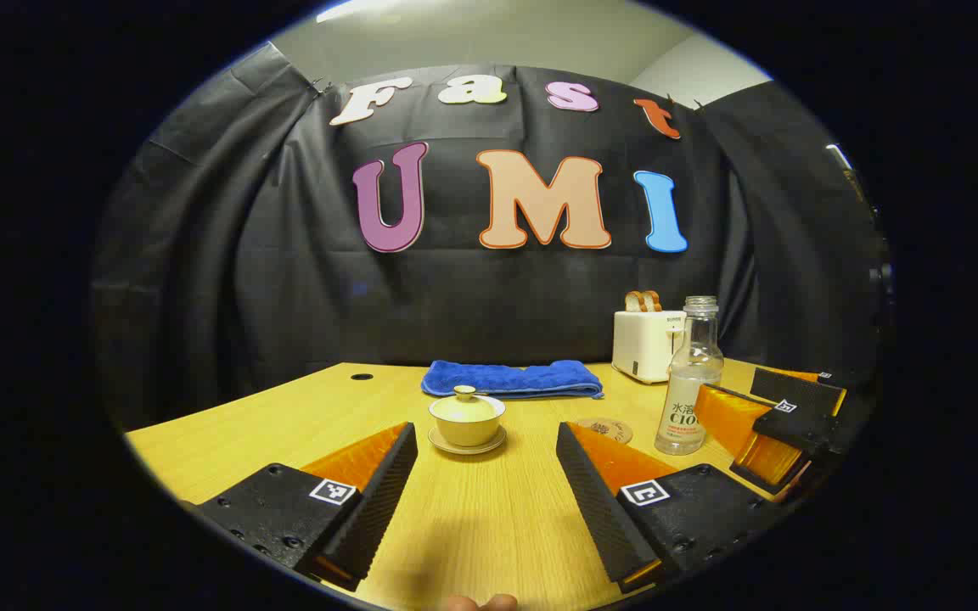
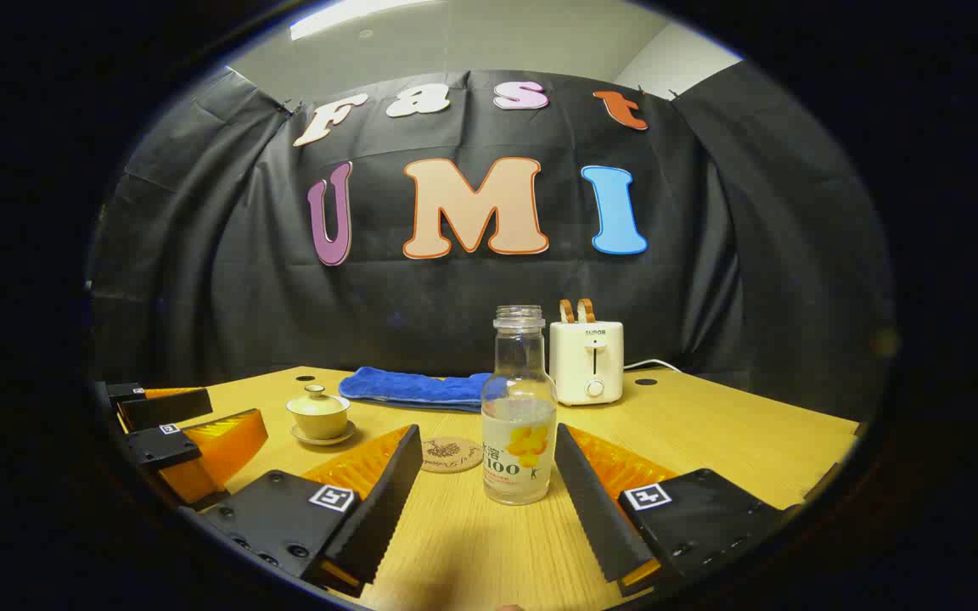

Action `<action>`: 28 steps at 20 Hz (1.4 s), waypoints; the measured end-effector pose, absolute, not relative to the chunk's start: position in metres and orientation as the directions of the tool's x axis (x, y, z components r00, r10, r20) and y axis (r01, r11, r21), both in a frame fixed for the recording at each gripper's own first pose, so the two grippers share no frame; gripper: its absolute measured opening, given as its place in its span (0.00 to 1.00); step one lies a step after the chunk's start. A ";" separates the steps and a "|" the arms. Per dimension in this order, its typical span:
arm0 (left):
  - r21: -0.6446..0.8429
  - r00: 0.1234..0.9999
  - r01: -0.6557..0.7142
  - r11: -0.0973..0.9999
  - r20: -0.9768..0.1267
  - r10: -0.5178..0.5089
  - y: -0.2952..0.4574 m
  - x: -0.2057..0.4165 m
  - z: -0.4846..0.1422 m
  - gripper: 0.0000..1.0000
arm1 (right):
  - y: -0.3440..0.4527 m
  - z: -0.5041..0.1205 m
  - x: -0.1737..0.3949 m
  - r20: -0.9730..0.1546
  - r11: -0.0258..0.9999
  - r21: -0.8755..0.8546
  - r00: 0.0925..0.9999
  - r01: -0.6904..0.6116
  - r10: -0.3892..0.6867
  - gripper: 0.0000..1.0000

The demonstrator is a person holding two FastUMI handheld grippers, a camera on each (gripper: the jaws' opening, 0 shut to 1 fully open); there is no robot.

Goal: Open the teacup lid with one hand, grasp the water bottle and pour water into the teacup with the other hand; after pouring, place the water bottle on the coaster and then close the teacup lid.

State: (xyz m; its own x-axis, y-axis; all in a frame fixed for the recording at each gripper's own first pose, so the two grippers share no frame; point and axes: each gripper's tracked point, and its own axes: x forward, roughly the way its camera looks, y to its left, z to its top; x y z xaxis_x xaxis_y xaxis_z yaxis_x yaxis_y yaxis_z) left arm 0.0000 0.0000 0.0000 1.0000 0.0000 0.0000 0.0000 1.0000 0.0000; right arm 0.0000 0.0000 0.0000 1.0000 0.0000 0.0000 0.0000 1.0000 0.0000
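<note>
A cream teacup with its lid on stands on a saucer, just ahead of my open left gripper; it also appears at the left in the right gripper view as the teacup. A clear, uncapped water bottle, partly filled, stands upright between and just beyond the fingers of my open right gripper, untouched. The same water bottle shows right of the cup. A round coaster lies flat left of the bottle, seen too as the coaster.
A folded blue towel lies behind the cup near the wall. A white toaster with bread slices stands at the back, behind the bottle. The wooden table extends to the right.
</note>
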 end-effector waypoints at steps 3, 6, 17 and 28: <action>0.000 1.000 0.006 1.000 0.001 -0.006 0.000 0.000 0.000 0.97 | 0.000 0.000 0.000 0.000 1.000 0.000 1.000 0.000 0.000 0.97; 0.000 1.000 0.007 1.000 0.002 -0.007 -0.001 0.001 -0.001 0.97 | 0.000 0.001 0.000 0.002 1.000 0.000 1.000 0.000 0.000 0.98; 0.000 1.000 0.005 1.000 0.003 -0.005 -0.001 0.001 0.000 0.97 | 0.000 0.001 -0.001 0.001 1.000 0.000 1.000 -0.002 0.002 0.98; 0.001 0.998 -0.062 0.998 -0.001 0.062 0.010 0.005 -0.001 0.97 | 0.001 0.002 -0.001 0.001 1.000 0.000 1.000 0.001 -0.001 0.99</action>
State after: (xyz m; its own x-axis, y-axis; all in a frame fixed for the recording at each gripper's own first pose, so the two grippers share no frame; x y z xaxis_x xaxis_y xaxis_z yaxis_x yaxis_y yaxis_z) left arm 0.0046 0.0104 -0.0006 0.9981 0.0624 -0.0014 -0.0624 0.9981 0.0010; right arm -0.0013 0.0007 0.0019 1.0000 -0.0006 0.0013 0.0006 1.0000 0.0001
